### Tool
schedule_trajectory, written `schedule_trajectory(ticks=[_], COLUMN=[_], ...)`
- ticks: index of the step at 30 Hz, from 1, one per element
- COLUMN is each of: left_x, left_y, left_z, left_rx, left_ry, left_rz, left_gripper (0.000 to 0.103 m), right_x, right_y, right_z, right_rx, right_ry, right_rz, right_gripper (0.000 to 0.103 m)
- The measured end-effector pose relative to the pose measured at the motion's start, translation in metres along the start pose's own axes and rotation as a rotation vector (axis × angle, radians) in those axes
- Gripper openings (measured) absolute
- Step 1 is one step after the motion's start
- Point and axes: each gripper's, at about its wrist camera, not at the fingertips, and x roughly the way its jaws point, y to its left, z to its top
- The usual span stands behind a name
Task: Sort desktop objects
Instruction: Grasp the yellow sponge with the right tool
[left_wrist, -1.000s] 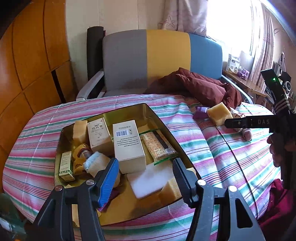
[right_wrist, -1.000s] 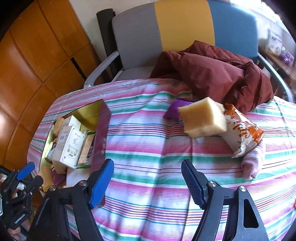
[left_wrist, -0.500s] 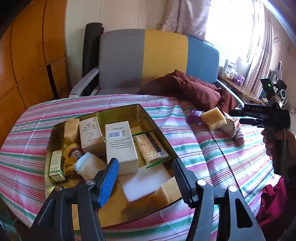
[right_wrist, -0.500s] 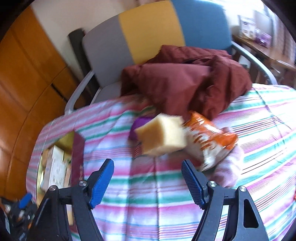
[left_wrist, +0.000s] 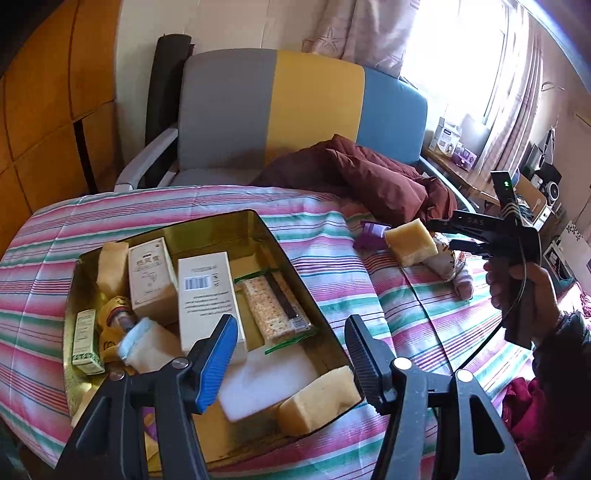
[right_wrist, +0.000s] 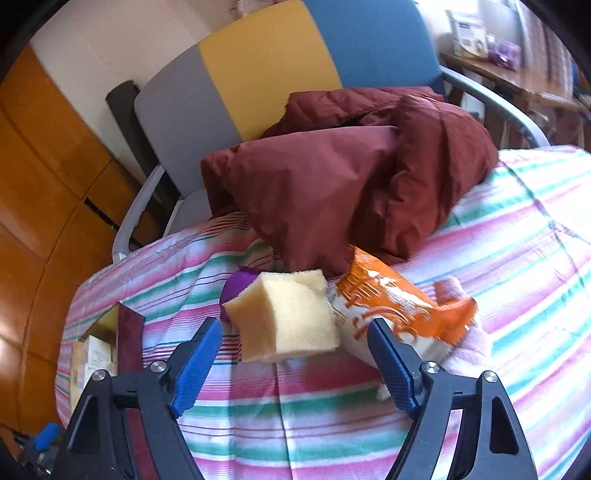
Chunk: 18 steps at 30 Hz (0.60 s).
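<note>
A gold tin box (left_wrist: 273, 236) on the striped cloth holds white cartons (left_wrist: 207, 291), a cracker pack (left_wrist: 275, 310), small sponges and other items. My left gripper (left_wrist: 291, 354) is open and empty above the tin's near edge. A yellow sponge block (right_wrist: 288, 314) lies on the cloth beside an orange snack bag (right_wrist: 399, 310) and a purple item (right_wrist: 240, 284). My right gripper (right_wrist: 295, 362) is open, close in front of the sponge, not touching it. It also shows in the left wrist view (left_wrist: 447, 232), right of the sponge (left_wrist: 410, 245).
A dark red jacket (right_wrist: 351, 177) lies just behind the sponge, spilling from a grey-yellow-blue chair (left_wrist: 295, 110). A pink cloth roll (right_wrist: 472, 339) sits under the snack bag. Wooden panels (left_wrist: 44, 110) stand at the left.
My right gripper has moved forward toward the sponge and snack bag, which now sit close between its open fingers. My left gripper has drifted slightly over the tin.
</note>
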Motion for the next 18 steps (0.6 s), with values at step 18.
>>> schedule_trajectory(ticks=[18], left_x=[0.041], left_y=[-0.021], left_z=[0.032], left_rx=[0.033], left_ry=[0.039], left_rz=[-0.059], left_gripper=[0.061], right_x=[0.048], right_y=[0.046], right_z=[-0.011], right_rx=[-0.369], right_ry=[0.045], right_rz=[-0.127], right_gripper=[0.093])
